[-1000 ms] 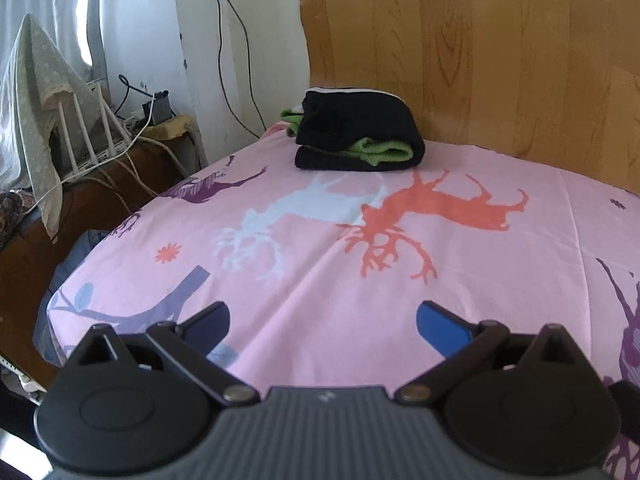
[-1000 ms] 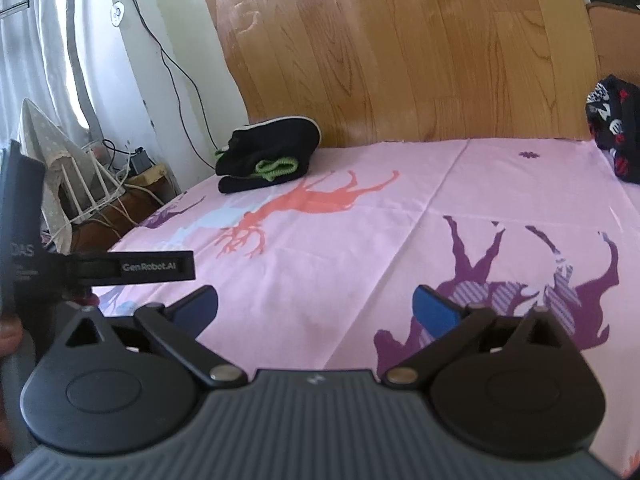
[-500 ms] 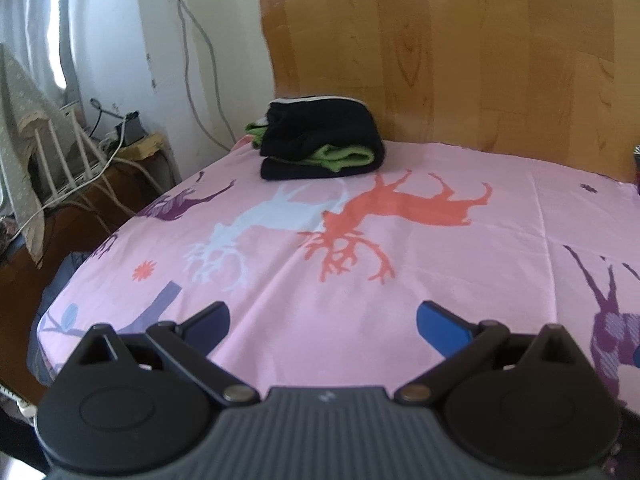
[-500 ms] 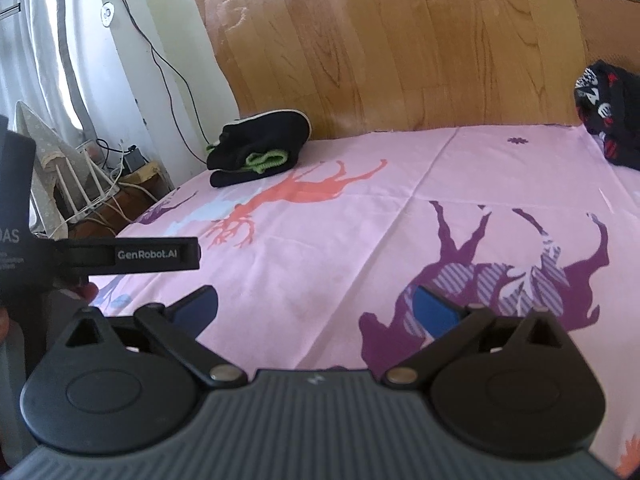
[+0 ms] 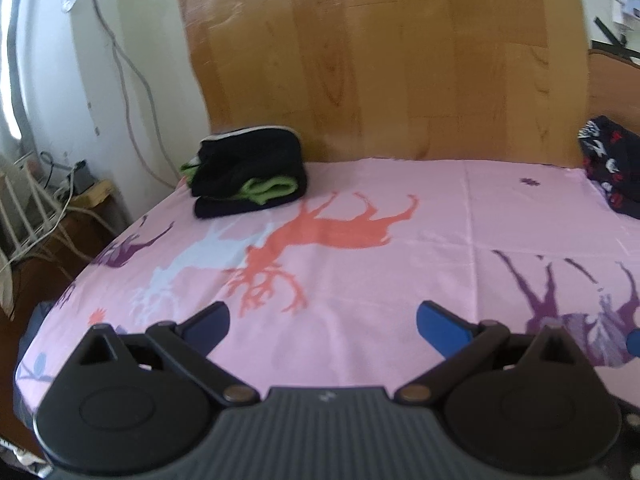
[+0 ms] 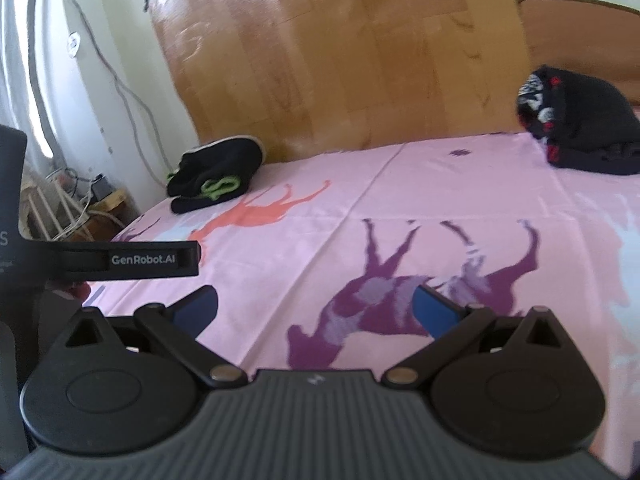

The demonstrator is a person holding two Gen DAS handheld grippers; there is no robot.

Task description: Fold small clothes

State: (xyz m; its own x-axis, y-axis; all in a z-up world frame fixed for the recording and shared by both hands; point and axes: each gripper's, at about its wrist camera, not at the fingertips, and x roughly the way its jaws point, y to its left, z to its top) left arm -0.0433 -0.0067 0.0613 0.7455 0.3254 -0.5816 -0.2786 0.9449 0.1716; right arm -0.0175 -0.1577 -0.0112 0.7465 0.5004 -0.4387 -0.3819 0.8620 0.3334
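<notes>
Your view is soft with blur, and the dark patterned bundle (image 5: pixel 612 172) at the far right of the bed is cut off by the frame edge in the left view; in the right view (image 6: pixel 580 124) it shows whole, but you cannot tell what garment it is. The folded stack of black and green clothes (image 5: pixel 248 176) sits at the far left corner of the pink sheet (image 5: pixel 400 280), close against the wooden headboard (image 5: pixel 380 60). Your left gripper (image 5: pixel 322 322) hangs over the near edge of the bed with its blue fingers spread wide and nothing between them; your right gripper (image 6: pixel 314 308) is equally wide and empty, over the purple deer print (image 6: pixel 400 280). In the right view the body of the left gripper, with its labelled strap (image 6: pixel 120 260), blocks the lower left corner. Off the left side of the bed, a tangle of cables (image 5: pixel 60 208) and a white rack (image 5: pixel 20 208) lie partly out of frame.
</notes>
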